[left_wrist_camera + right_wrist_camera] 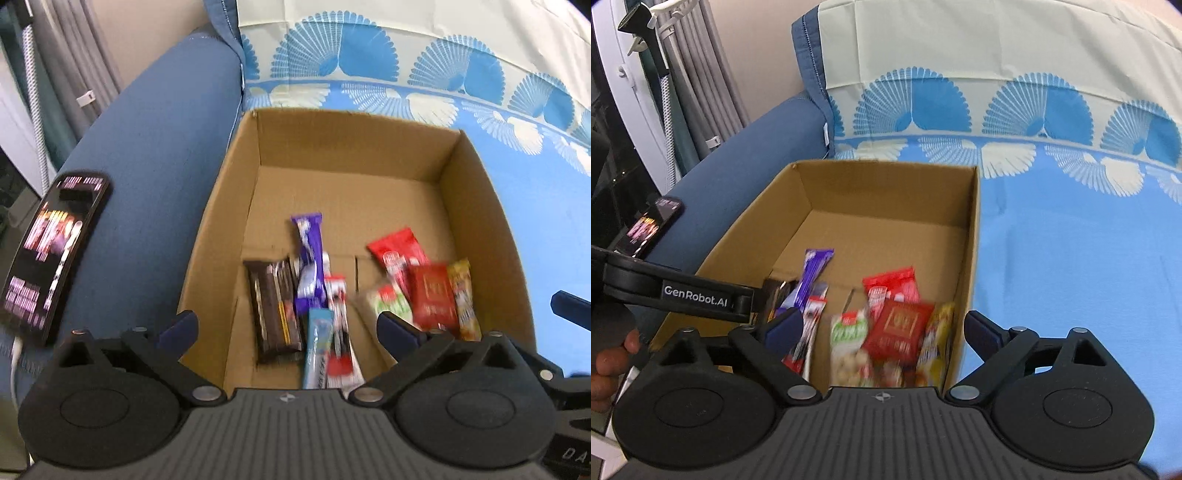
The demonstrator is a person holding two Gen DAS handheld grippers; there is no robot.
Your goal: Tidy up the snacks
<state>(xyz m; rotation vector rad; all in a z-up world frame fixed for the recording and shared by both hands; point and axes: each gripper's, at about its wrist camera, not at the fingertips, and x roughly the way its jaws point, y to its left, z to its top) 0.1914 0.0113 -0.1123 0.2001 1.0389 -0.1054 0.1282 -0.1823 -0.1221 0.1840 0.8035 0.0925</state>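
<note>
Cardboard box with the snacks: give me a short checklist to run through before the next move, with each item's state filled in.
1. Left claw open, nothing between its fingers: ok.
2. Right claw open, holding nothing: ok.
3. Snacks lie inside the cardboard box: ok.
4. Snacks grouped by kind, dark bar left, red packet right: cannot tell, frames are blurred.
5. Phone on the sofa arm lies outside the box: ok.
</note>
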